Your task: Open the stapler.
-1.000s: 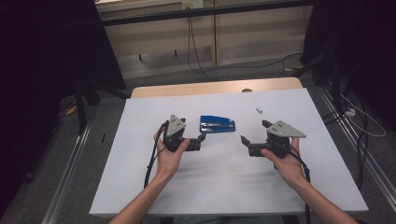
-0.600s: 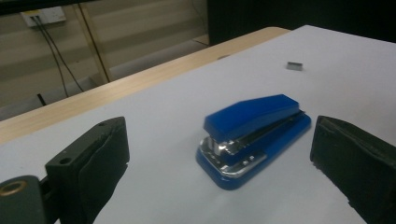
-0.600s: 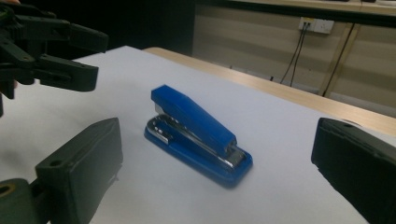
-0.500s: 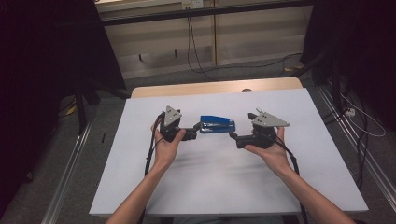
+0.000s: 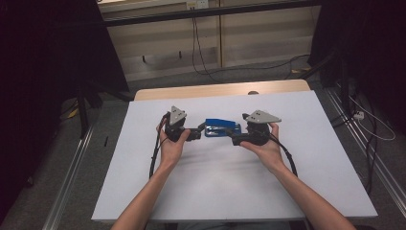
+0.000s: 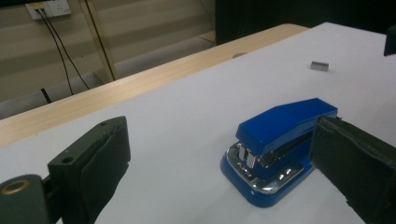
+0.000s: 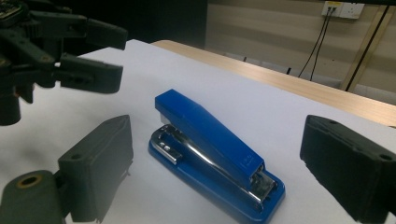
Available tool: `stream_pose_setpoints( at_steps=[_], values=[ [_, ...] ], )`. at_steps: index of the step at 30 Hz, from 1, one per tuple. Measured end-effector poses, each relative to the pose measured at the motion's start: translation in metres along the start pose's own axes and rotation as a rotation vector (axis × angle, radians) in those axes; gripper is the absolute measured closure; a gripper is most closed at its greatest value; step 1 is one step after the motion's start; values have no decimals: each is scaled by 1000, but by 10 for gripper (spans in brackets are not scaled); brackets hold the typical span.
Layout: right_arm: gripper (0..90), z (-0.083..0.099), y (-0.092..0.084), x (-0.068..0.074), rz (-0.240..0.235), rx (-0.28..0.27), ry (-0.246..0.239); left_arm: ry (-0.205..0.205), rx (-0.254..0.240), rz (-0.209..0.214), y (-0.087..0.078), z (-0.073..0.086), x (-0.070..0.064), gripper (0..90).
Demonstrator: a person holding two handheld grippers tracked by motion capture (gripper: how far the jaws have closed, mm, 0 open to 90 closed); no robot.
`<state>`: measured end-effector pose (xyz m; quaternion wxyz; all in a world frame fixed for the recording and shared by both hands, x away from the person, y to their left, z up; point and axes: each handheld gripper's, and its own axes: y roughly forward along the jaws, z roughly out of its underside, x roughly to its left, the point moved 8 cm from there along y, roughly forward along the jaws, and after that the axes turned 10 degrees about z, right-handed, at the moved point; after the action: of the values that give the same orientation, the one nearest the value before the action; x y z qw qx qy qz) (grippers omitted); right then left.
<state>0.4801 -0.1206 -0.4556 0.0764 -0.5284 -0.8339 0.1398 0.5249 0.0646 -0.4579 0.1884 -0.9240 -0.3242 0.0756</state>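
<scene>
We find a lab-type test room: a white-covered table (image 5: 215, 191) on metal floor rails (image 5: 72, 187), black curtains (image 5: 43, 57) on both sides, loose cables (image 5: 201, 52) and a wall socket (image 6: 46, 8) beyond the tongs.

The high view looks steeply down on the white-covered desk (image 5: 230, 191) from the person's side. Both gripper views sit low and close, facing each other. All three share the blue metal-trimmed stapler (image 5: 221, 128).

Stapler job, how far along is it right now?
Done: both claws have closed in on the stapler, left claw at one end, right claw at the other. In hand: the right claw's jaws have just been closing, pads not touching. Left: gripping it; it lies on the table.
</scene>
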Motion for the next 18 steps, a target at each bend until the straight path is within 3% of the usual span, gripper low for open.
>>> stream_pose_setpoints(
  at_steps=[8,14,18],
  values=[
    [221,5,11,2,0,8,11,2,33,10,0,5,-1,48],
    [400,7,13,6,-20,28,-18,5,28,13,1,4,-3,48],
    [435,9,15,7,-27,37,-28,-11,44,24,3,9,-2,49]
  ],
)
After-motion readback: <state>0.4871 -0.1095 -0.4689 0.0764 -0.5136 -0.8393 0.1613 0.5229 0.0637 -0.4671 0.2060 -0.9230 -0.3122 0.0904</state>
